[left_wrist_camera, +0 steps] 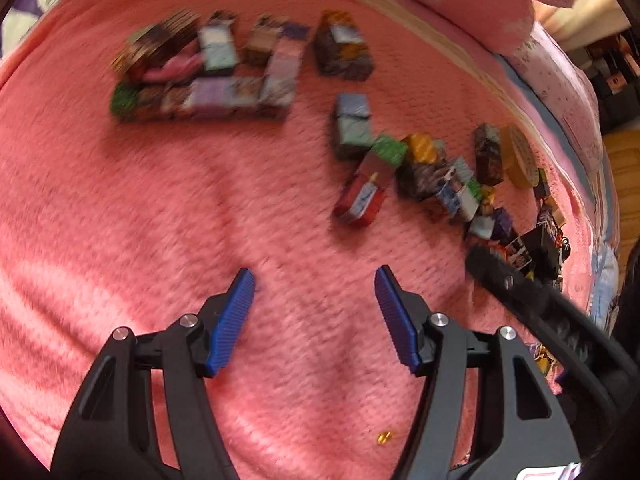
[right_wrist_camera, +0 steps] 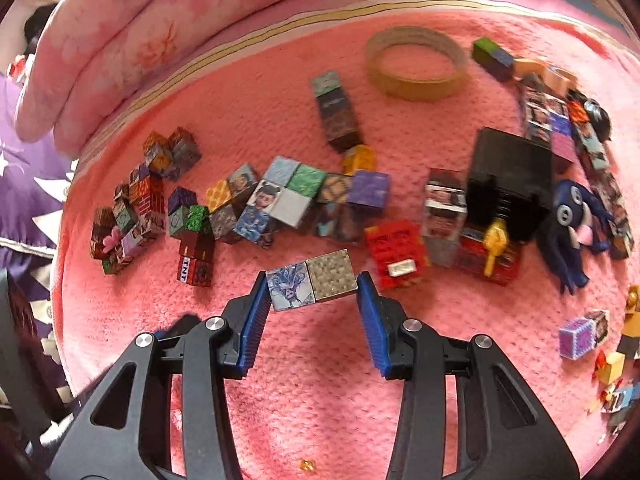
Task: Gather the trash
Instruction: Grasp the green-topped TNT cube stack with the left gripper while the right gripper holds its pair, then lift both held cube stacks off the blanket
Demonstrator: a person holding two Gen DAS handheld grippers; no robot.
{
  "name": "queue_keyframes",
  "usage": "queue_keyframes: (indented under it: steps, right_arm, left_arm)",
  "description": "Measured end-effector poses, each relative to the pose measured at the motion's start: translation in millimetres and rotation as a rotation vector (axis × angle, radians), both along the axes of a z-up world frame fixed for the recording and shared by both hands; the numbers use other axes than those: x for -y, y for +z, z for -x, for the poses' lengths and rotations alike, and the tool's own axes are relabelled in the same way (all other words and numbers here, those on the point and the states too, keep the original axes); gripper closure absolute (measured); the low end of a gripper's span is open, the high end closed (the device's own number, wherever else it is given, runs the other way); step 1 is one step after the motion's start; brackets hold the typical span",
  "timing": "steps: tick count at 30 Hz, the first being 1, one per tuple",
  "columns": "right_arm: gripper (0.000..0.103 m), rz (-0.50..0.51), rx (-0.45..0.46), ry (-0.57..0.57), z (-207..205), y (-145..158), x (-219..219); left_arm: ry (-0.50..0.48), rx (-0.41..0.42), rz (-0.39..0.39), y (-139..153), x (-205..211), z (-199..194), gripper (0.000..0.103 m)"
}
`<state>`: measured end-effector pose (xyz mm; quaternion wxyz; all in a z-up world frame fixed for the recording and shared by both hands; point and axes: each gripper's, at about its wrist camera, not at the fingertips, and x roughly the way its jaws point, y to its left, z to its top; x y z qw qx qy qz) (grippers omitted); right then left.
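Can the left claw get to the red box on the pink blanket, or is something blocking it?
Probably yes. The left claw is open and empty, and only bare pink blanket lies between it and the red box. Other blocks crowd the box's far side, not the near one.

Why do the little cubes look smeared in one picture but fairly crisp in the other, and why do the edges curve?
Left wrist view: motion blur smears the cube cluster on the pink blanket. Right wrist view: sharper, the two-cube block between the right gripper fingers reads clearly. Both: fisheye lenses bend the edges, with dark corners.
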<state>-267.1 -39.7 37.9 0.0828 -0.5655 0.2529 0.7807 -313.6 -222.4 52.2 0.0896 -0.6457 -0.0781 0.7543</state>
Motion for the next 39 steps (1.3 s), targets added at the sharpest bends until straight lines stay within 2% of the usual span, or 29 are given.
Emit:
queue_keyframes:
  steps: [7, 9, 11, 16, 19, 23, 31, 39]
  right_arm:
    - [0.06, 0.033, -0.01, -0.048, -6.9, 1.7, -13.1]
    - [0.06, 0.034, -0.015, -0.054, -6.3, 2.3, -10.6]
    - [0.06, 0.04, -0.02, -0.063, -7.3, 2.5, -11.5]
    - [0.06, 0.054, -0.025, -0.072, -11.3, 1.4, -15.1]
    - [0.06, 0.057, -0.025, -0.074, -12.5, 1.7, -15.6]
    - [0.06, 0.063, -0.018, -0.075, -15.1, 0.6, -15.5]
    - [0.06, 0.06, -0.01, -0.075, -31.0, 6.1, -14.6]
    - [0.06, 0.062, 0.0, -0.08, -80.0, 20.4, -12.8]
  left_arm:
    - [-0.104, -0.052, 0.015, -2.7, -25.3, 16.7, 0.044]
    - [-0.114, -0.048, 0.013, -6.9, -28.6, 24.5, 0.048]
    - [-0.111, -0.04, 0.004, -10.3, -30.4, 30.5, 0.059]
    - [-0.167, -0.046, 0.023, -13.0, -43.9, 38.4, 0.066]
    - [-0.155, -0.044, 0.028, -15.0, -45.7, 43.6, 0.079]
    - [-0.161, -0.04, 0.029, -13.7, -48.2, 43.6, 0.08]
    - [-0.124, 0.001, -0.009, -5.0, -34.3, 18.1, 0.08]
    - [-0.131, 0.034, -0.043, 15.1, -29.1, -43.8, 0.082]
